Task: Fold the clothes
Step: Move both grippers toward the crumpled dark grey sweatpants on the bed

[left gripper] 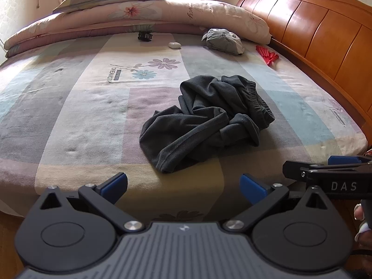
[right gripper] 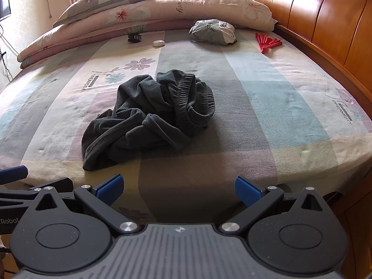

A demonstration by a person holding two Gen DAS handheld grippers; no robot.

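At the bottom of the left wrist view, the left gripper [left gripper: 183,187] fills the foreground with its blue-padded fingers spread wide and nothing between them, hanging over the near edge of the bed [left gripper: 69,121]. At the lower right of that frame the right gripper [left gripper: 325,174] pokes in from the side, marked "DAS", with part of a hand [left gripper: 361,223] below it. In the right wrist view the right gripper [right gripper: 179,189] sits likewise at the bottom centre, its jaws wide apart and empty, while the left gripper shows as a blue tip and black body at the lower left edge.

Just beyond the grippers, a dark grey garment [left gripper: 207,121] lies crumpled in a heap on the patchwork floral bedsheet, a little right of centre in the left view and left of centre in the right view [right gripper: 148,118]. A ribbed elastic waistband shows on its far right side; a hemmed edge trails toward the near edge of the bed. Neither gripper touches it.

Farther back, in the upper part of the frame, a small white oval case [right gripper: 158,43] and a black hair claw [right gripper: 134,37] rest on the sheet, with a grey printed cushion [right gripper: 212,32] to their right and a red folding fan [right gripper: 267,41] near the wooden headboard [right gripper: 325,23]. Along the far edge lies a folded floral quilt [right gripper: 162,11] with a pillow [right gripper: 104,2] on top, under a bright window with curtains.
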